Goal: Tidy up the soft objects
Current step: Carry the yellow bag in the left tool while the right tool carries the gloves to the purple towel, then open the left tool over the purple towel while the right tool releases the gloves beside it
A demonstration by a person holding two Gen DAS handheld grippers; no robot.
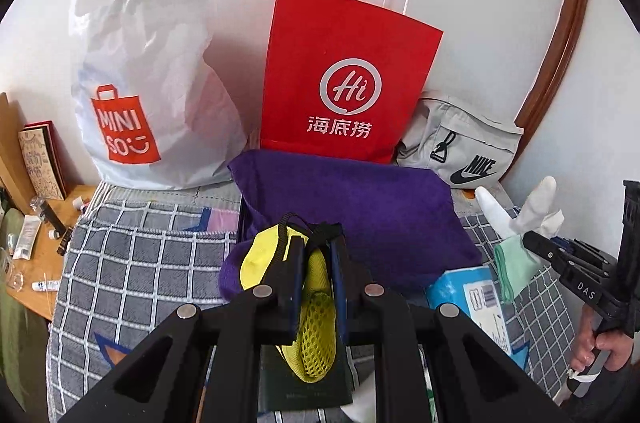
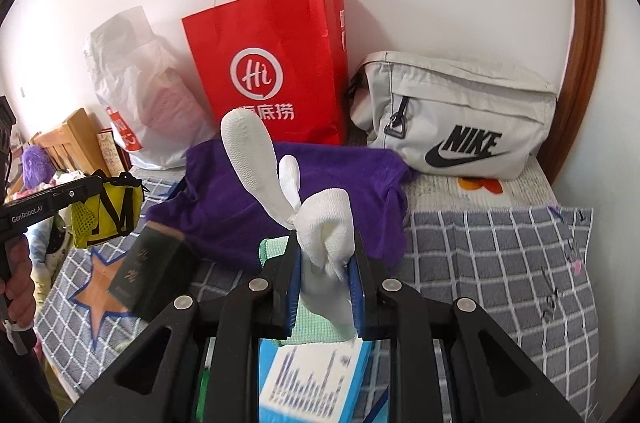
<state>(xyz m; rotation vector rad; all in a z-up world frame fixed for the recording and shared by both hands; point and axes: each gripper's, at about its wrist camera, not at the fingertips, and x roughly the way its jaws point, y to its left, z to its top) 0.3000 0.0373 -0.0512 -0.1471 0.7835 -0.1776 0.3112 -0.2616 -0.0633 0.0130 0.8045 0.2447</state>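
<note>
While both grippers hang over the bed, each one already has something soft in it: the left gripper (image 1: 316,255) has its jaws squeezed tight on a yellow pouch (image 1: 316,327) (mesh on one side, black strap looped over the top), and the pouch dangles below the fingers, above a dark box (image 2: 154,269) lying on the checked quilt (image 1: 152,255). The right gripper (image 2: 326,263) is clamped on a white glove (image 2: 320,219), with the glove's fingers sticking up past the pads and its mint-green cuff (image 2: 304,331) bunched underneath. Right below that gripper sits a blue-and-white pack (image 2: 316,379), print too blurred to read. A purple cloth (image 1: 360,207) is spread out in the middle of the quilt, just ahead of both grippers. Behind it, lined up against the white wall, are a white Miniso bag (image 1: 148,71), a red paper bag (image 1: 344,75) standing upright with white handles, and a grey Nike pouch (image 2: 460,115) lying on its side next to the red one. In the left view you can spot a hand (image 1: 600,347) on the right gripper's handle at the edge of the frame. Off the quilt's left side there's a wooden table (image 1: 44,255) with small tubes and a book (image 1: 42,159) leaning near the wall.
</note>
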